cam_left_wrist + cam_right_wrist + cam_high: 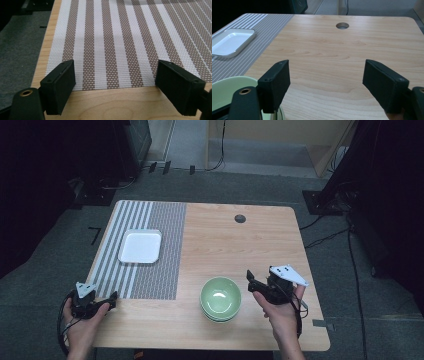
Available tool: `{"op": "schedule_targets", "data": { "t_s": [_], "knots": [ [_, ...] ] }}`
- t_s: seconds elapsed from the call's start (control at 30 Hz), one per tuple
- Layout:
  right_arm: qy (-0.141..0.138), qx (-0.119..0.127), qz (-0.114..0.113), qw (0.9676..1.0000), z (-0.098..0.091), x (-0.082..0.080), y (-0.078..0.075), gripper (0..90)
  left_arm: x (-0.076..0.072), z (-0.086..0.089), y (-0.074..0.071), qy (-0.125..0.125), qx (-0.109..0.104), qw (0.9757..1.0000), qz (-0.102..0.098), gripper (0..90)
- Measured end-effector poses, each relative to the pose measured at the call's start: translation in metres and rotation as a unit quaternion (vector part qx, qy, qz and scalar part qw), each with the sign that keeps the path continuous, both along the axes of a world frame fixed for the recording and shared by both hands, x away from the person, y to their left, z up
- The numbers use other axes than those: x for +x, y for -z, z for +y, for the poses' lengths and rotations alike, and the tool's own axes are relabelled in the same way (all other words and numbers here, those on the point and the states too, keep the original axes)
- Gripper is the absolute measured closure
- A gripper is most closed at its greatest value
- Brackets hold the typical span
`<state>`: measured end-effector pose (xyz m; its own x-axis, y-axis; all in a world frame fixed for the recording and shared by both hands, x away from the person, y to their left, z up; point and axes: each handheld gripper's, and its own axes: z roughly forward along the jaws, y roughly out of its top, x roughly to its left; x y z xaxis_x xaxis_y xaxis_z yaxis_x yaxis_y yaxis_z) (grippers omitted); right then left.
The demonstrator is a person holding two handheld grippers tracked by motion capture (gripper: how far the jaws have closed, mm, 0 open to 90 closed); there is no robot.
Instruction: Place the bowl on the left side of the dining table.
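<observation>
Right tongs (252,284) are just to the right of the green bowls (220,297), jaws spread wide with nothing between them. From the right gripper view the left jaw sits over the bowl rim (227,86) at the bottom left corner, but the pads aren't pressing on it, and there's just bare wood between the two jaws. Looks like a small stack of bowls, since a second rim peeks out under the top one in the high view. They sit near the front edge of the worktop (235,245), a bit right of centre.

Left tongs (107,301) are over at the front left corner, right at the near edge of the striped mat (150,270). Also wide open and holding nothing; the left gripper view shows the mat edge (112,50) and a strip of wood between the jaws.

A white tray (140,246) lies on the mat further back, well apart from the bowls and both tongs. There's a round cable hole (240,218) near the far edge of the worktop.
</observation>
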<state>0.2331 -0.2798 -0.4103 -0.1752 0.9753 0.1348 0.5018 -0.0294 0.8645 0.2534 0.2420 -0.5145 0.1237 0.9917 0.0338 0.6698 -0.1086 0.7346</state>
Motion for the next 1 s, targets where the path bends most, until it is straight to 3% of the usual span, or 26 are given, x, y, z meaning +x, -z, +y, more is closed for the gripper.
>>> {"op": "schedule_targets", "data": {
  "t_s": [0.03, 0.1, 0.17, 0.53, 1.0],
  "knots": [
    [-0.003, -0.001, -0.001, 1.0000, 0.001, 0.000, 0.000, 21.6, 0.000, -0.001, -0.001, 0.000, 0.004, 1.0000, -0.001, 16.2],
    [-0.006, 0.003, -0.001, 1.0000, 0.003, 0.000, 0.001, 21.6, -0.001, -0.003, -0.006, -0.002, -0.014, 0.9999, -0.007, 16.2],
    [-0.012, 0.005, 0.000, 0.9999, 0.005, 0.000, 0.004, 21.6, -0.002, -0.008, -0.012, 0.000, -0.009, 0.9998, -0.016, 16.2],
    [-0.046, 0.017, 0.012, 0.9987, 0.015, 0.000, 0.013, 24.1, -0.002, -0.058, -0.050, 0.058, -0.034, 0.9964, -0.051, 16.1],
    [-0.064, 0.037, 0.007, 0.9972, 0.019, -0.002, 0.016, 33.0, 0.006, -0.087, -0.070, 0.074, -0.072, 0.9924, -0.066, 16.2]
  ]
}}
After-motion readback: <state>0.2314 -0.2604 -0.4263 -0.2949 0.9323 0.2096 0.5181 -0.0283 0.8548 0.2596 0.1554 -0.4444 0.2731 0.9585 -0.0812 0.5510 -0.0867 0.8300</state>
